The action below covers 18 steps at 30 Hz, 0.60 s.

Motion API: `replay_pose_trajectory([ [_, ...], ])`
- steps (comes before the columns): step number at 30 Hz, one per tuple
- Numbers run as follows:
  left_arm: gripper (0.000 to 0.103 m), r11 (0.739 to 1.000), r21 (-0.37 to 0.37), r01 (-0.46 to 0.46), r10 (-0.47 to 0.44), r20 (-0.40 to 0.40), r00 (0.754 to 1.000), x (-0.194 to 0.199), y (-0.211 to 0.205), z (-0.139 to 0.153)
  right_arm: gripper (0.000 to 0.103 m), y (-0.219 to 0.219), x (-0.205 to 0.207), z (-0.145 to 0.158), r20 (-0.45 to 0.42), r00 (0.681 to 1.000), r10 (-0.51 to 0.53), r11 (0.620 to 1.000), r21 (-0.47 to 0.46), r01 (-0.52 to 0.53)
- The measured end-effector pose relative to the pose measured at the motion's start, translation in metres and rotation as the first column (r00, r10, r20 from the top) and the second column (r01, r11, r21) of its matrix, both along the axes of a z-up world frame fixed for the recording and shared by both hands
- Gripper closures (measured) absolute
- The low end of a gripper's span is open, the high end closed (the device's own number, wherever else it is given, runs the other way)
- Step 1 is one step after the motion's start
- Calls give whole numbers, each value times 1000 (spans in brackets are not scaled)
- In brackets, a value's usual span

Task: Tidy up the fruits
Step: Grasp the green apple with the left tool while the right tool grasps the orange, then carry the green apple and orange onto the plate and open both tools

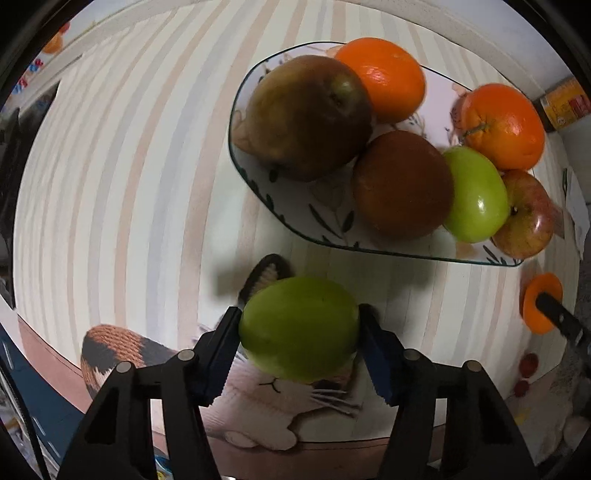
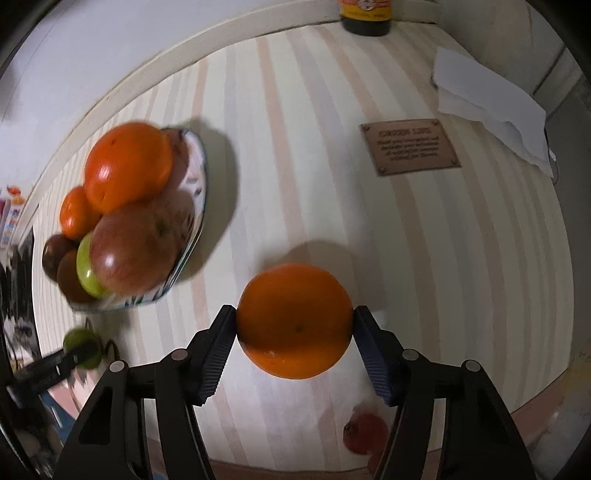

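My left gripper (image 1: pixel 300 332) is shut on a green apple (image 1: pixel 299 328), held above the striped table near its front edge. Beyond it stands a patterned plate (image 1: pixel 258 184) with a dark pear (image 1: pixel 306 114), a brown fruit (image 1: pixel 402 184), two oranges (image 1: pixel 384 77), another green apple (image 1: pixel 476 195) and a red apple (image 1: pixel 528 214). My right gripper (image 2: pixel 294 328) is shut on an orange (image 2: pixel 294 320) above the table; that orange also shows in the left wrist view (image 1: pixel 539 306). The plate (image 2: pixel 195 229) lies to its left, and the left gripper's green apple (image 2: pixel 82 347) at the lower left.
A brown plaque (image 2: pixel 410 146) and white paper (image 2: pixel 487 107) lie at the far right of the table. A dark jar (image 2: pixel 365 16) stands at the back edge. A small red fruit (image 2: pixel 365 432) lies near the front edge. A cat-patterned cushion (image 1: pixel 258 406) lies below the table's front edge.
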<state>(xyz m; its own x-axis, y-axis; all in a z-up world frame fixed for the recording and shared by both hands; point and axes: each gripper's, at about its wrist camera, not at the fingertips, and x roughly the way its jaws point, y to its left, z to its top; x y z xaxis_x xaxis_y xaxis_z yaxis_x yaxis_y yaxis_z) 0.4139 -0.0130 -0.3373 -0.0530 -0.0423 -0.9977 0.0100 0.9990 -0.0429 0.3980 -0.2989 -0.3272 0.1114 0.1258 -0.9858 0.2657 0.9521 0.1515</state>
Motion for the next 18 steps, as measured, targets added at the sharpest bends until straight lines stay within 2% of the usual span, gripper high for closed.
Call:
replay_pose_trajectory([
  [7, 43, 998, -60, 26, -27, -18, 999, -38, -17, 9, 36, 69, -27, -1, -22, 984, 174, 981, 92, -171],
  [9, 43, 997, -63, 34, -36, -26, 999, -46, -21, 8, 36, 82, -29, -6, -27, 980, 199, 976, 91, -196],
  [13, 43, 998, -55, 31, -32, -25, 999, -50, -23, 5, 36, 93, -26, -11, -19, 979, 203, 977, 66, -202],
  [18, 43, 998, -61, 25, -27, -25, 999, -47, -11, -2, 35, 89, -28, -15, -32, 985, 171, 982, 81, -168],
])
